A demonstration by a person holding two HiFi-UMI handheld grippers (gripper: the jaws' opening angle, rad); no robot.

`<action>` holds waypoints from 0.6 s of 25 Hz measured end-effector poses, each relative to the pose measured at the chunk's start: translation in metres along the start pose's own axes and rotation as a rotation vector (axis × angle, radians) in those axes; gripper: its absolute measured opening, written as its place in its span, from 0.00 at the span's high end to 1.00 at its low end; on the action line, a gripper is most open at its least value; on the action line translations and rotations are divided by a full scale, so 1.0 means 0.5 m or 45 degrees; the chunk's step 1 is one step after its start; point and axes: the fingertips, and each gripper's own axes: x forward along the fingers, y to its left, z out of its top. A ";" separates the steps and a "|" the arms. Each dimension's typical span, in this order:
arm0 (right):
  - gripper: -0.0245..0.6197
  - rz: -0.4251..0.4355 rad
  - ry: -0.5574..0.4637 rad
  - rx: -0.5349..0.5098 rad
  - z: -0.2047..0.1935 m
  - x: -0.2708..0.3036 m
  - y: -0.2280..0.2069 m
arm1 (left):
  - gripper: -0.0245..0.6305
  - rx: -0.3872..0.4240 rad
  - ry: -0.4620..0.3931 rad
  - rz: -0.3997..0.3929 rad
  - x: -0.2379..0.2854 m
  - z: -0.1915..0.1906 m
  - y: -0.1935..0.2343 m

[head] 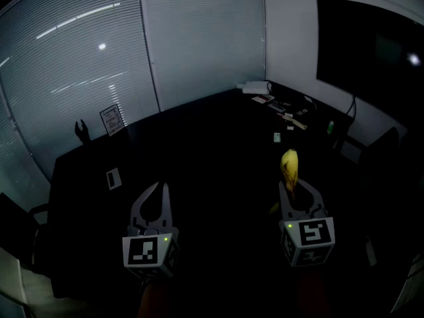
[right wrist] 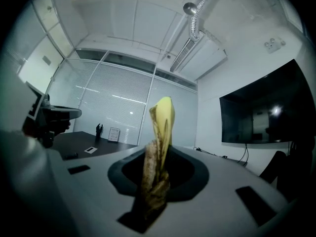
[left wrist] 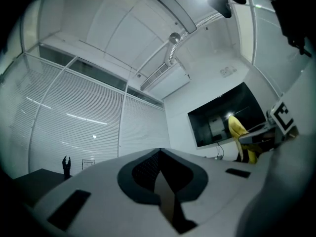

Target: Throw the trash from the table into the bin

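A big dark table fills the room. A black screen hangs on the wall at the right. The right gripper is up over the table with its jaws squeezed tight on a yellow banana peel. The peel sticks up out of the jaws. The left gripper is beside it, jaws closed with nothing in them. A little sign stands far back on the table.

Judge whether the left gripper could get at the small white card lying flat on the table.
Probably yes. The left gripper holds nothing, and nothing shows on the dark table between it and the white card, which lies just off to its left. Its jaws are together and would have to open first.
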 end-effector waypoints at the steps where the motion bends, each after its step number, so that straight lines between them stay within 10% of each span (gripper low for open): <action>1: 0.84 0.017 0.001 -0.003 -0.007 -0.001 -0.019 | 0.96 0.002 0.001 0.018 0.001 0.000 -0.017; 8: 0.84 0.195 0.004 -0.023 -0.073 0.005 -0.160 | 0.96 -0.008 0.019 0.185 0.012 -0.021 -0.198; 15: 0.84 0.193 -0.006 0.042 -0.139 0.011 -0.252 | 0.96 0.005 0.055 0.136 0.075 -0.061 -0.338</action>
